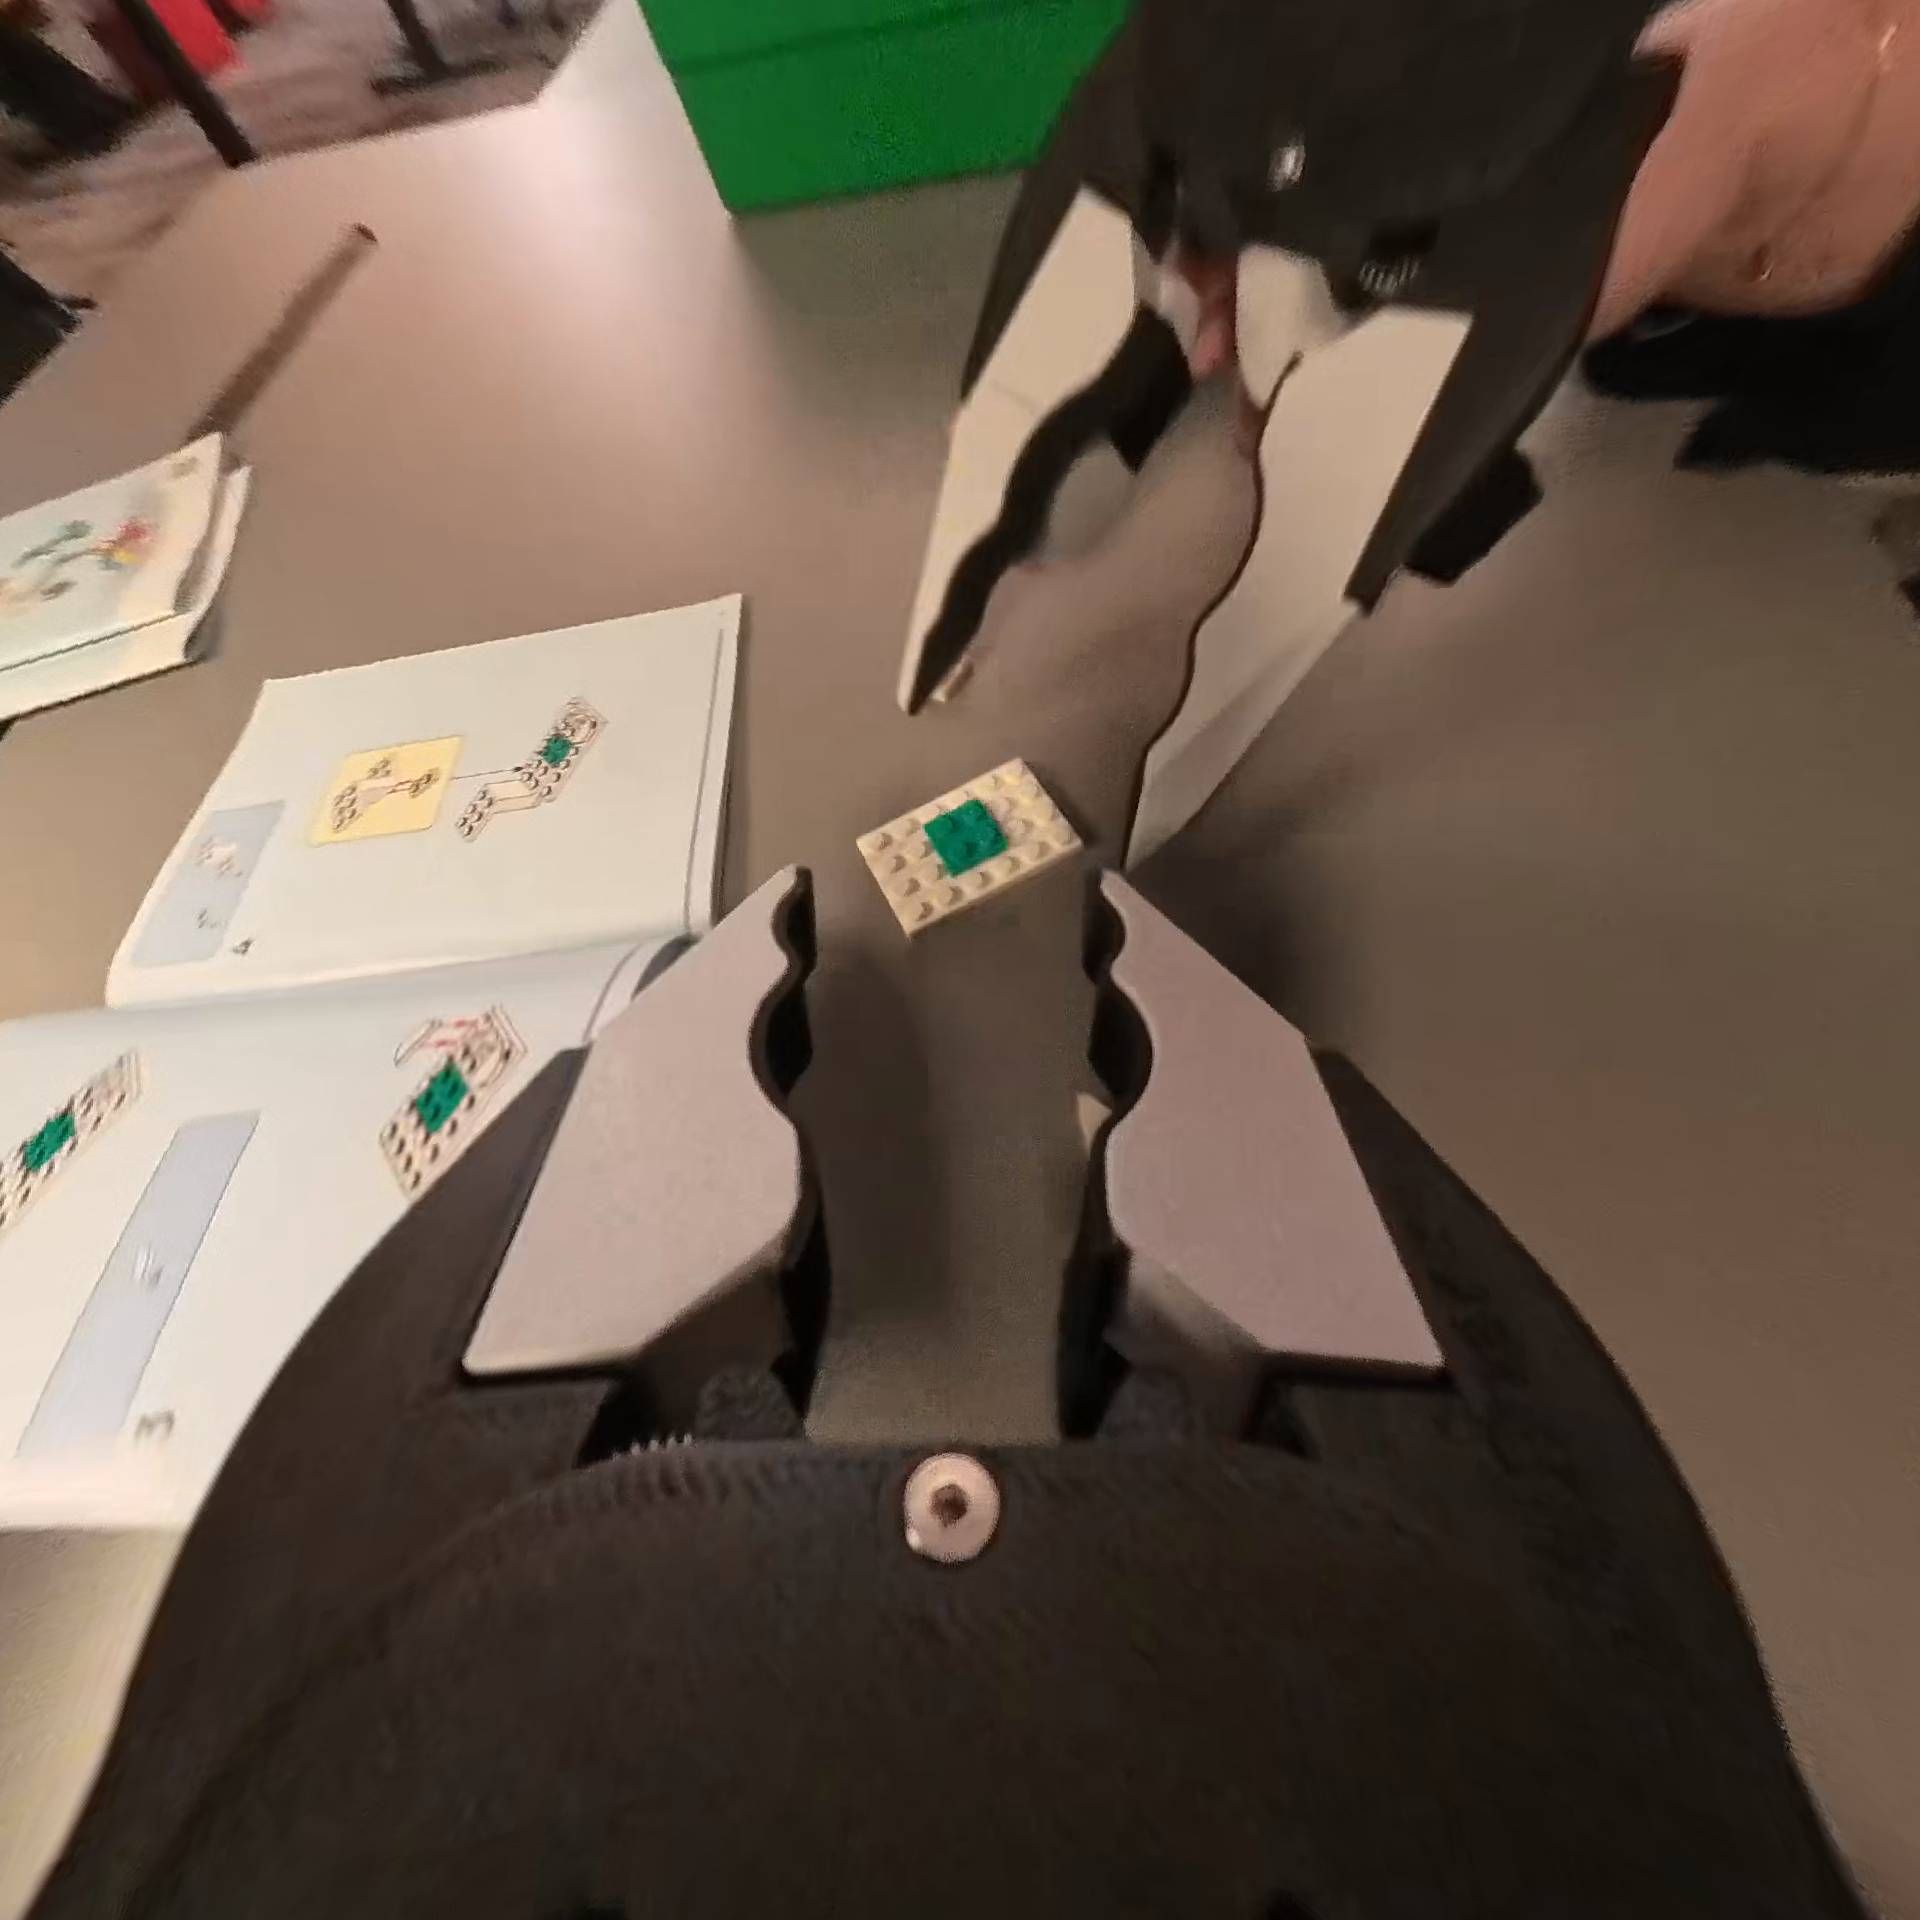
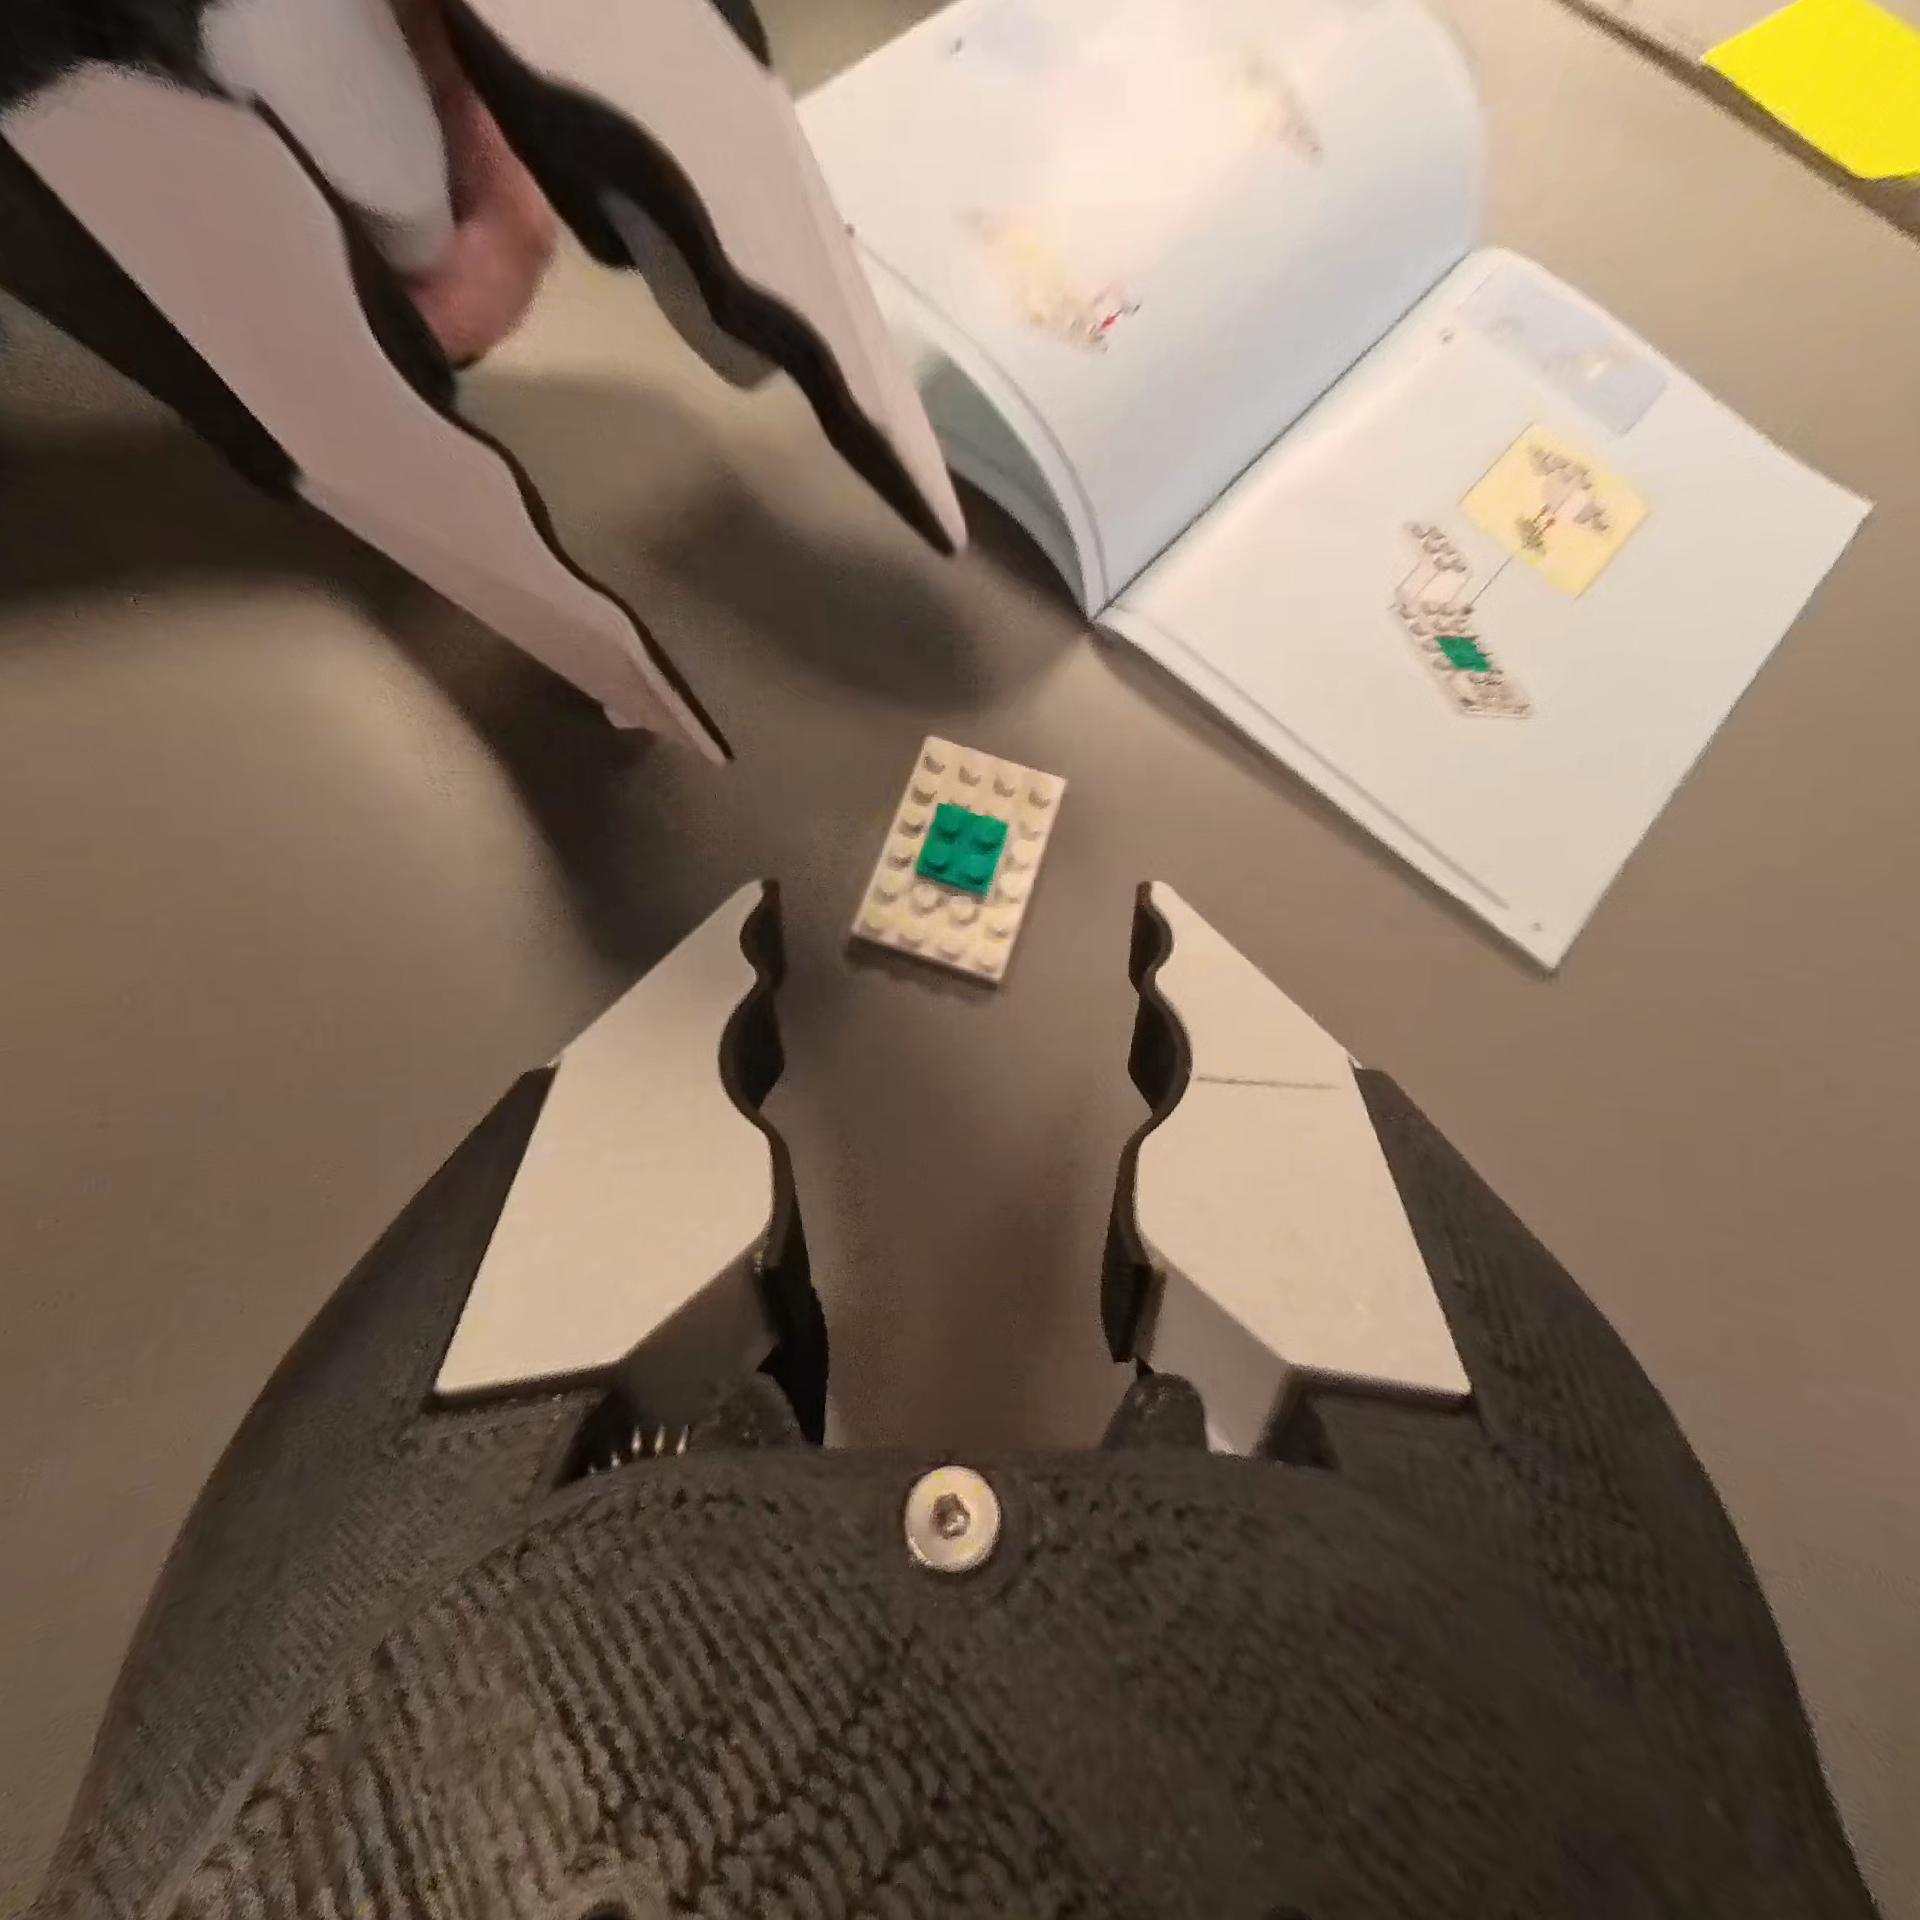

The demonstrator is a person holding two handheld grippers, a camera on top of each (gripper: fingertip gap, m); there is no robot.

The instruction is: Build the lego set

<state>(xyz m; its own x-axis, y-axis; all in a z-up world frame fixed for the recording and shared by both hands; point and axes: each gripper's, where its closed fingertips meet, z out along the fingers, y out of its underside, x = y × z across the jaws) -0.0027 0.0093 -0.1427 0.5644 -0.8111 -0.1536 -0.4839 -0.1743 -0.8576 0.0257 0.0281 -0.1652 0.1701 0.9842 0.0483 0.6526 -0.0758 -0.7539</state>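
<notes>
I worked at a plain grey-brown table (image 1: 1558, 1039) with a matte top and soft shadows under even indoor light. At its far edge sat a green box (image 1: 873, 94), and beyond that I saw dark furniture legs (image 1: 197, 94) on a blurred floor with something red. A yellow sheet (image 2: 1829, 83) lay at one corner.

Each camera sits on its own claw and looks down, close to the table (image 1: 1455, 1039). They face each other. Both see the white plate (image 1: 972, 846) (image 2: 958, 860) and the open booklet (image 1: 436, 821) (image 2: 1455, 582).
</notes>
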